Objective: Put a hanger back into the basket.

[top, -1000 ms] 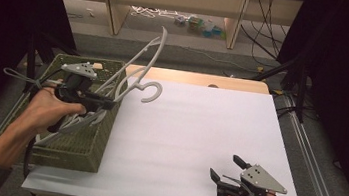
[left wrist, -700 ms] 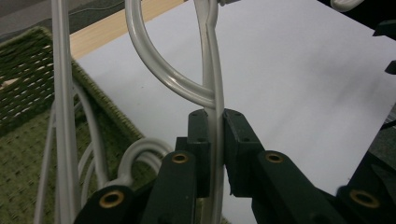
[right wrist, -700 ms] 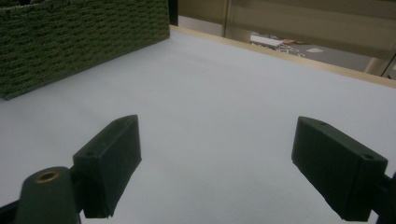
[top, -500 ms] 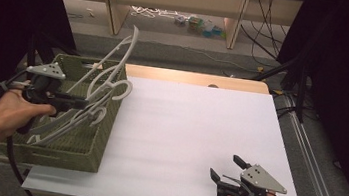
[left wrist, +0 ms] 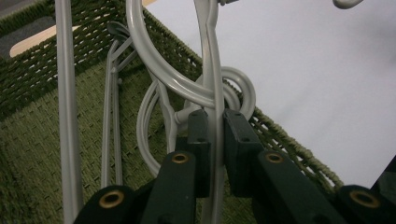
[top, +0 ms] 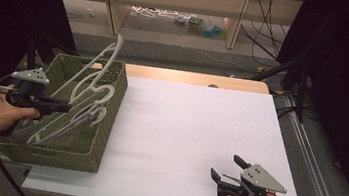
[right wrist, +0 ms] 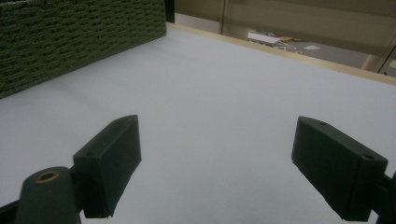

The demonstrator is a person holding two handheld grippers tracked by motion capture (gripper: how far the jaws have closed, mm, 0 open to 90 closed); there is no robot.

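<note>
- Over the green woven basket [top: 107, 120] at the left of the white worktop [top: 193, 130], a pale grey plastic hanger [top: 96, 71] is held by the left tool [top: 63, 108]; its jaws are clamped on a thin bar of the hanger [left wrist: 211, 93], as seen in the left gripper view.
- Step in hand, as judged: the hanger is being lowered into the basket, where other hangers [top: 87, 117] of the same kind are already stacked.
- Held hanger: it is tilted, its upper part rising above the far rim of the basket and its lower part lying among the others.
- Appearance: the hanger is made of slim, smooth, rounded bars with a curled hook; a matt, light grey finish is seen.
- Next move, as judged: the hanger should be brought lower and flatter until it rests on the stack, then the jaws opened; snagging on the neighbouring hooks is to be avoided.
- Right tool [top: 229, 172]: it is held near the front right corner of the worktop, jaws spread wide and empty.
</note>
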